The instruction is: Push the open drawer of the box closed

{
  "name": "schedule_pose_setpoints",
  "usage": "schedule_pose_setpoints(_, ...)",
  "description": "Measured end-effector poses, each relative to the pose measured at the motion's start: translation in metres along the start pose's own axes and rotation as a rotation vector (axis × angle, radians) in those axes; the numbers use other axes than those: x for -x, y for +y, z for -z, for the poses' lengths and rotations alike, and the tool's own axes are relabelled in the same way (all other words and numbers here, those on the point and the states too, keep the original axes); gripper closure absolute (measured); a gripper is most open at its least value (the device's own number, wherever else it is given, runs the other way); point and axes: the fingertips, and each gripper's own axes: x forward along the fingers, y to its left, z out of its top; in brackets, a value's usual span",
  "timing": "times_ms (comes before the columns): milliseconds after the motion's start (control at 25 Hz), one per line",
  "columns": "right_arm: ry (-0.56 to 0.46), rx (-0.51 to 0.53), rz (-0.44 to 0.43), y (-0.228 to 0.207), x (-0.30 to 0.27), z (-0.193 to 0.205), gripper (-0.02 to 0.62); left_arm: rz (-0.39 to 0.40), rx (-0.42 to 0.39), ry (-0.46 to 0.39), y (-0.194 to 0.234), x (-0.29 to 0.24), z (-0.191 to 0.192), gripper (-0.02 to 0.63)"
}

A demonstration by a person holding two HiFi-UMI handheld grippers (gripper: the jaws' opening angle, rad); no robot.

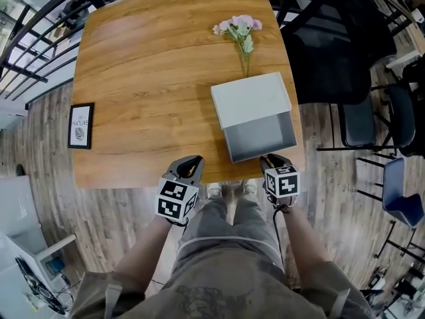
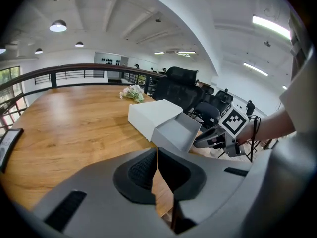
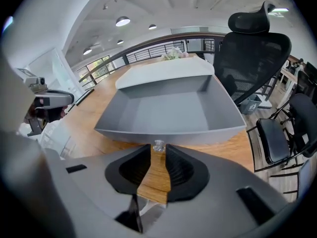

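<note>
With the right gripper [image 3: 158, 151] jaws narrow at the knob [image 3: 158, 145], I'd push the drawer [image 3: 168, 110] dead straight into the box [image 3: 166, 72], no twisting.

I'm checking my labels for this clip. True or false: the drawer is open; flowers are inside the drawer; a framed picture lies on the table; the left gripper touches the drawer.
Drawer open: true, it sticks out of the box toward the person.
Flowers inside the drawer: false; it is empty, and the flowers lie on the table behind the box.
Framed picture on the table: true, near its left edge.
Left gripper touches the drawer: false; it is apart, to the drawer's left; the right gripper is at its front.
</note>
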Motion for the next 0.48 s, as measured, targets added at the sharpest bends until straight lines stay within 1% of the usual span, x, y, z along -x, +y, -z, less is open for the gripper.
schedule_pose_setpoints(80, 0.010, 0.015, -0.016, 0.000, -0.003, -0.001, 0.493, -0.003, 0.043, 0.001, -0.003, -0.002, 0.001, 0.580)
schedule_pose_setpoints(160, 0.026, 0.026, -0.037, 0.000, -0.005, -0.001, 0.505, -0.008, 0.065, 0.003, -0.006, -0.006, 0.002, 0.580)
schedule_pose_setpoints(320, 0.058, 0.037, -0.085, 0.000, -0.003, 0.000, 0.508, -0.023, 0.072, 0.025, -0.010, -0.015, 0.007, 0.580)
schedule_pose_setpoints(480, 0.037, 0.060, -0.118, 0.002, 0.002, -0.011, 0.509, -0.035, 0.081, 0.030, -0.008, -0.021, 0.006, 0.580)
